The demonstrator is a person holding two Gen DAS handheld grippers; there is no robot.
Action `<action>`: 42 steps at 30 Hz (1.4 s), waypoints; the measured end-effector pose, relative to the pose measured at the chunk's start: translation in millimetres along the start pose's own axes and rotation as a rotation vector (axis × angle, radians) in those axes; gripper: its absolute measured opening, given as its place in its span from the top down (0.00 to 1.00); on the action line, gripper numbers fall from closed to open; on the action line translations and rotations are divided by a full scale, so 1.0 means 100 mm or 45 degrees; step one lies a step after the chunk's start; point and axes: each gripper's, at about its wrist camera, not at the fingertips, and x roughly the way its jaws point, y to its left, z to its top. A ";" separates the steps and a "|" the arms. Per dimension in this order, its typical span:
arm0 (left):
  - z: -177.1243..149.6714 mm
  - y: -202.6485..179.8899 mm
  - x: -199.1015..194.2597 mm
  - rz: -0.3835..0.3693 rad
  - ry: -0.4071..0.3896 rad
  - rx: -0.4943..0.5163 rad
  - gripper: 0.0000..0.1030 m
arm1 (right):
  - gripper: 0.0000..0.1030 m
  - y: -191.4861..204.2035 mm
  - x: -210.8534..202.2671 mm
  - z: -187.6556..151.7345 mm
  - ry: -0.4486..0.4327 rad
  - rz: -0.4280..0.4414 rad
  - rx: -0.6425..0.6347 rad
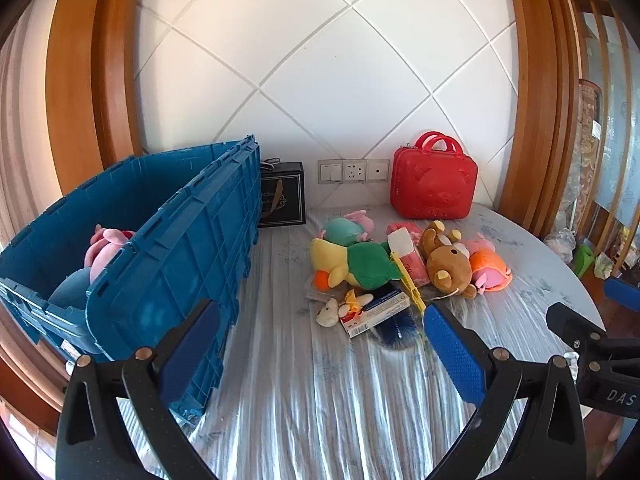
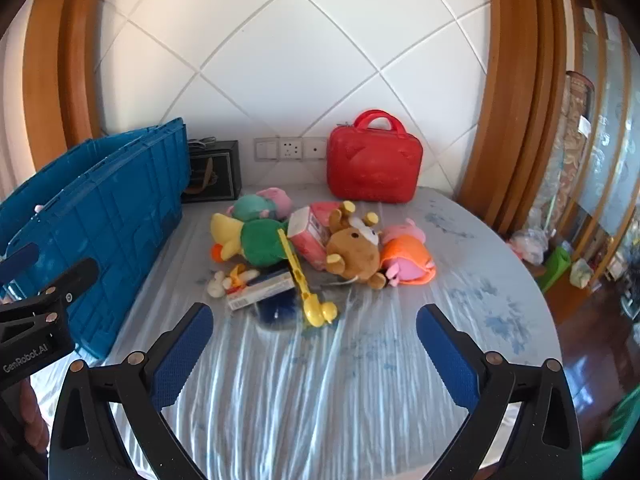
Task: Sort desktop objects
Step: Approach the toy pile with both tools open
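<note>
A heap of toys lies mid-table: a yellow-and-green plush duck (image 1: 352, 264) (image 2: 252, 240), a brown bear (image 1: 448, 264) (image 2: 354, 252), an orange-and-pink plush (image 1: 490, 268) (image 2: 408, 264), a pink pack (image 2: 308, 236), a yellow duck clip (image 2: 308, 292) and a small carton (image 1: 376, 314) (image 2: 260, 290). A blue crate (image 1: 160, 256) (image 2: 100, 216) stands at the left with a pink plush (image 1: 106, 248) inside. My left gripper (image 1: 320, 332) is open and empty, short of the heap. My right gripper (image 2: 314, 338) is open and empty too, just before the clip.
A red carry case (image 1: 436, 180) (image 2: 374, 164) leans on the back wall beside wall sockets (image 1: 352, 171). A black box (image 1: 282, 196) (image 2: 214, 176) stands behind the crate. The round table's edge (image 2: 552, 320) drops off at the right to a wooden floor.
</note>
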 end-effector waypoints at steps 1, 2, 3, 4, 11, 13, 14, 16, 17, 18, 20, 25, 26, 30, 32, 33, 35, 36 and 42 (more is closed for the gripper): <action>0.00 -0.01 0.01 -0.001 0.002 0.000 0.00 | 0.00 -0.01 0.01 -0.01 0.001 -0.002 0.001; 0.00 -0.01 0.01 -0.001 0.002 0.000 0.00 | 0.00 -0.02 0.02 0.00 0.005 -0.005 0.002; -0.01 -0.01 0.01 -0.001 0.003 -0.001 0.00 | 0.00 -0.03 0.03 0.00 0.010 -0.008 0.003; -0.01 -0.02 0.02 -0.002 0.004 -0.002 0.00 | 0.00 -0.03 0.04 -0.01 0.011 -0.010 0.004; 0.00 -0.05 0.06 -0.008 0.008 -0.001 0.00 | 0.00 -0.10 0.10 0.00 0.027 -0.030 0.012; 0.01 -0.07 0.09 -0.009 0.009 0.004 0.00 | 0.00 -0.11 0.12 0.01 0.032 -0.033 0.013; 0.02 -0.07 0.10 -0.009 0.010 0.005 0.00 | 0.00 -0.11 0.13 0.02 0.034 -0.038 0.014; 0.03 -0.09 0.12 -0.012 0.010 0.007 0.00 | 0.00 -0.11 0.14 0.03 0.037 -0.044 0.015; 0.03 -0.09 0.13 -0.013 0.010 0.007 0.00 | 0.00 -0.12 0.15 0.03 0.038 -0.045 0.017; 0.03 -0.10 0.14 -0.016 0.009 0.008 0.00 | 0.00 -0.13 0.15 0.02 0.037 -0.048 0.017; 0.04 -0.12 0.16 -0.019 0.011 0.009 0.00 | 0.00 -0.14 0.16 0.03 0.040 -0.056 0.017; 0.05 -0.15 0.21 -0.028 0.018 0.007 0.00 | 0.00 -0.21 0.20 0.04 0.050 -0.069 0.022; 0.05 -0.15 0.22 -0.028 0.019 0.006 0.00 | 0.00 -0.21 0.21 0.04 0.052 -0.072 0.022; 0.06 -0.18 0.27 -0.028 0.024 0.004 0.00 | 0.00 -0.26 0.27 0.06 0.066 -0.080 0.018; 0.05 -0.20 0.30 -0.030 0.027 0.005 0.00 | 0.00 -0.28 0.30 0.07 0.070 -0.080 0.018; 0.06 -0.21 0.32 -0.027 0.029 0.007 0.00 | 0.00 -0.28 0.31 0.07 0.072 -0.082 0.017; 0.07 -0.23 0.36 -0.022 0.032 0.008 0.00 | 0.00 -0.31 0.34 0.07 0.076 -0.083 0.015; 0.07 -0.24 0.37 -0.019 0.034 0.008 0.00 | 0.00 -0.32 0.36 0.07 0.079 -0.083 0.015; 0.10 -0.30 0.51 0.003 0.052 -0.004 0.00 | 0.00 -0.43 0.51 0.12 0.096 -0.077 0.009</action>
